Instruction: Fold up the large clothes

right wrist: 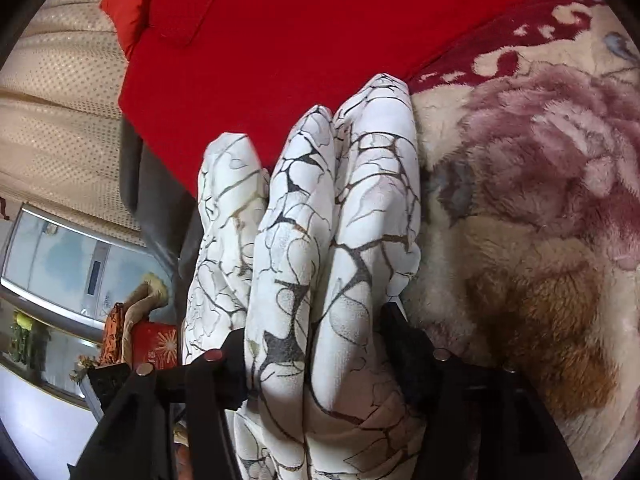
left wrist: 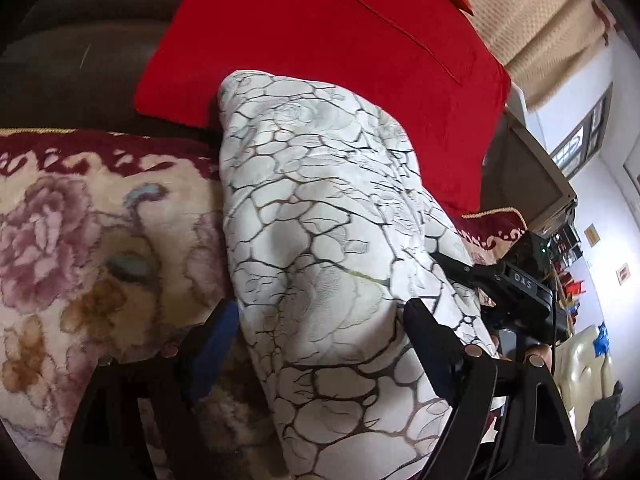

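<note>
White cloth with a dark crackle-and-rose print (right wrist: 320, 272) is bunched into 3 upright folds between the closed-in fingers of the right gripper (right wrist: 316, 344), which clamps it. The left gripper (left wrist: 316, 320) straddles the same garment (left wrist: 320, 208), its fingers wide, grip unclear. Beyond lie a plush floral blanket (left wrist: 80, 240) and a red cushion (left wrist: 320, 40).

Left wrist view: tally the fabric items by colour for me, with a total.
Red cushions: 2
White garment with dark crackle print: 1
Cream plush blanket with mauve flowers and maroon border: 1
Beige curtain: 1
Total: 5
</note>
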A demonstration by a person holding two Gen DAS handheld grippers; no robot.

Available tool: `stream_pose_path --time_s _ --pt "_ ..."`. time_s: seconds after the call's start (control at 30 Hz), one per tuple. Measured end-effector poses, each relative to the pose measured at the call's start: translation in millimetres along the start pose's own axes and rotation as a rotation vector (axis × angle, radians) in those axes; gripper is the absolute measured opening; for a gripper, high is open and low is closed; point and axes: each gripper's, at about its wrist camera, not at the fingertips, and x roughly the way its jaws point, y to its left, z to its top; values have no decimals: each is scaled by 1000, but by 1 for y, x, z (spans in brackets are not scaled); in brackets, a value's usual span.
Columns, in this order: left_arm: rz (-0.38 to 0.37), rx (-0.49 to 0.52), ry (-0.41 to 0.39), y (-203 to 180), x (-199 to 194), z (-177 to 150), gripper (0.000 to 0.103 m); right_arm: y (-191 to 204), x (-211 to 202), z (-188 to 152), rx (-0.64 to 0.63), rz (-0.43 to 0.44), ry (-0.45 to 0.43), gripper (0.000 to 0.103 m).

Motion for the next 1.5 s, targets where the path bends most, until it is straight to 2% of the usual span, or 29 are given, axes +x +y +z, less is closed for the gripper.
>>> stream_pose_path --time_s 0.07,0.17,0.2,0.3,0.37,0.43,0.6,0.73,0.77,0.8,0.87,0.97,1.03,1.2,1.4,1.47,1.5 --pt "4 -41 12 10 0 0 90 7 5 -1 -29 -9 6 69" --pt "-53 -96 41 19 0 -1 90 7 7 2 -40 1 10 73" --pt "-71 -103 53 22 2 -2 94 5 8 3 -34 8 12 73" --pt "-123 -145 125 21 21 -8 100 0 3 3 -15 43 16 75" --pt "-207 -190 205 19 39 -13 103 -2 0 5 -14 55 18 76" --pt "-197 -179 241 14 50 -16 103 -2 0 6 -13 67 24 76" --pt "-208 -139 234 4 53 -19 103 -3 -8 10 -8 125 28 84" --pt "-221 -107 204 -5 44 -21 95 10 -2 5 -64 103 40 88" --pt "-219 -95 200 -7 44 -22 93 15 3 2 -106 75 47 86" --pt "-212 -86 198 -9 43 -23 90 19 7 -1 -145 44 56 84" --pt "-194 -70 195 -12 41 -25 86 28 11 -8 -214 -11 58 71" --pt "-196 -56 174 -19 31 -26 80 32 8 -9 -198 41 64 52" --pt "-185 -28 155 -27 18 -30 77 36 4 -11 -188 65 51 49" --pt "-138 10 101 -40 -27 -42 76 52 -5 -22 -209 140 44 47" --pt "29 62 31 -63 -99 -69 76 74 -18 -51 -232 278 59 46" --pt "99 76 72 -64 -99 -89 77 71 -21 -64 -227 299 72 46" --pt "125 64 113 -59 -91 -97 78 65 -19 -71 -203 281 93 46"
